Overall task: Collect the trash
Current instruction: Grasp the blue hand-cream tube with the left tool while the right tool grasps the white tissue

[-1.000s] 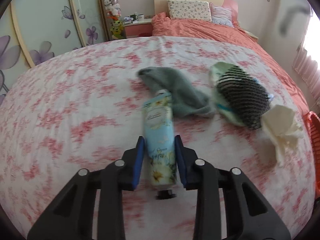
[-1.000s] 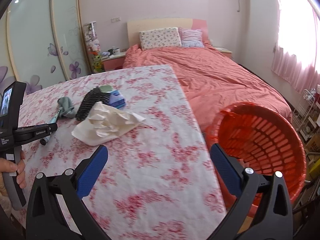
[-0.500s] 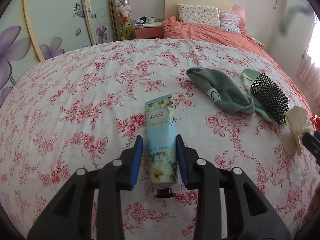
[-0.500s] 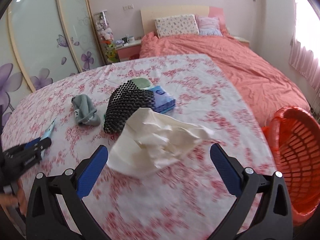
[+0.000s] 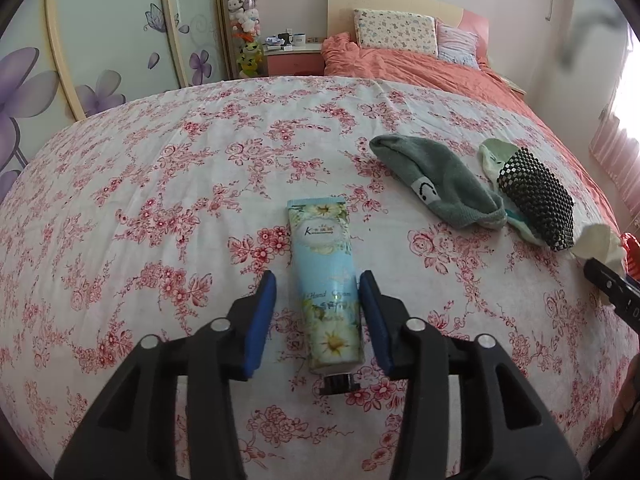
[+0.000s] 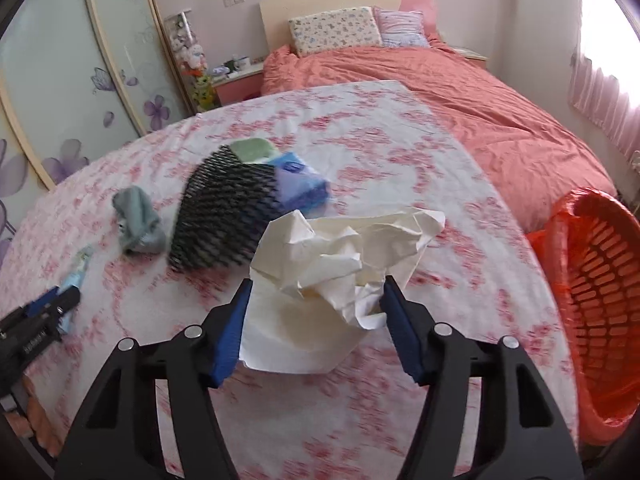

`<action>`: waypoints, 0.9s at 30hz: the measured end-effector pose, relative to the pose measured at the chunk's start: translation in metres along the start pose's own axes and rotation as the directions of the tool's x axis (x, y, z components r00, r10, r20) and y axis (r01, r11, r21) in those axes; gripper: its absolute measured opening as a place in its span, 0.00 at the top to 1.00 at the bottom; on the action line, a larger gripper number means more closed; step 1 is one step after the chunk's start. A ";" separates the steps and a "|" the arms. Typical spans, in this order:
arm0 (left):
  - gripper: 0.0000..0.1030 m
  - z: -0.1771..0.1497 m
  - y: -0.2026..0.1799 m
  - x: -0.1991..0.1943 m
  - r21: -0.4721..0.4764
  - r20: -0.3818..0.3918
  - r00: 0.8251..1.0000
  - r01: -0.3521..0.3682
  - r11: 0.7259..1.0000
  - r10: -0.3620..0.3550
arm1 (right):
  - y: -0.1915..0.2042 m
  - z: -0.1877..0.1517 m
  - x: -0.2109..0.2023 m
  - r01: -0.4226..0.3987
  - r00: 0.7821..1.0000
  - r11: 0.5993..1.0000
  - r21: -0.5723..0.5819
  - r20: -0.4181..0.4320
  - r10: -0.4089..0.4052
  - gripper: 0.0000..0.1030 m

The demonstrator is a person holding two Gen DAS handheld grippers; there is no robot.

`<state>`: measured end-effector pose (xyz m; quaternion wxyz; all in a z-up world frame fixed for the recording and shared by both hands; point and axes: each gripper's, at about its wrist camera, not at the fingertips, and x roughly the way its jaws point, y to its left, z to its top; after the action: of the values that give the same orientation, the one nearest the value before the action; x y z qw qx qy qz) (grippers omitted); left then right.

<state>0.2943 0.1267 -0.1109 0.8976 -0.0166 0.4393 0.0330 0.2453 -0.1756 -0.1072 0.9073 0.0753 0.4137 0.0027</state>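
The right gripper [image 6: 316, 312] hangs over the crumpled paper [image 6: 344, 264] with its jaws just drawn inward, the blue pads flanking the wad's near edge. The right pad sits against the crinkled folds, but I cannot tell whether the left one bites or only brushes, so I would call it not yet a grip. The risk is plain: that wad is loose and springy, and a pinch on one outer flap could lift a corner and let the rest unfold and drop short of the orange basket [image 6: 600, 300] that stands off the table's right edge. The black mesh sleeve [image 6: 224, 220] lies just beside the paper, touching it or nearly so, and a low sweep could drag it along. Across the flowered tablecloth [image 5: 160, 184], the left gripper [image 5: 318, 312] has just eased its jaws wider around the hand cream tube [image 5: 326, 280]. The tube lies flat between the pads with a gap on each side, so it is let go, not clamped. If that hand pulls back carelessly it could roll the tube. A grey sock [image 5: 440, 184] rests well clear of it. The paper itself is off-white, deeply creased, bunched high in the middle with a flatter sheet spreading towards me, sitting near the table's right side.
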 end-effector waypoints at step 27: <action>0.56 -0.002 -0.003 -0.001 0.052 0.000 1.000 -0.002 0.999 0.002 | 0.010 0.002 0.005 0.087 0.996 0.990 -0.114 -0.018 -0.090 0.40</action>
<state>0.2930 0.1237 -0.1113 0.8976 0.0071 0.4403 0.0227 0.2504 -0.1658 -0.1081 0.9045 0.0055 0.4261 -0.0134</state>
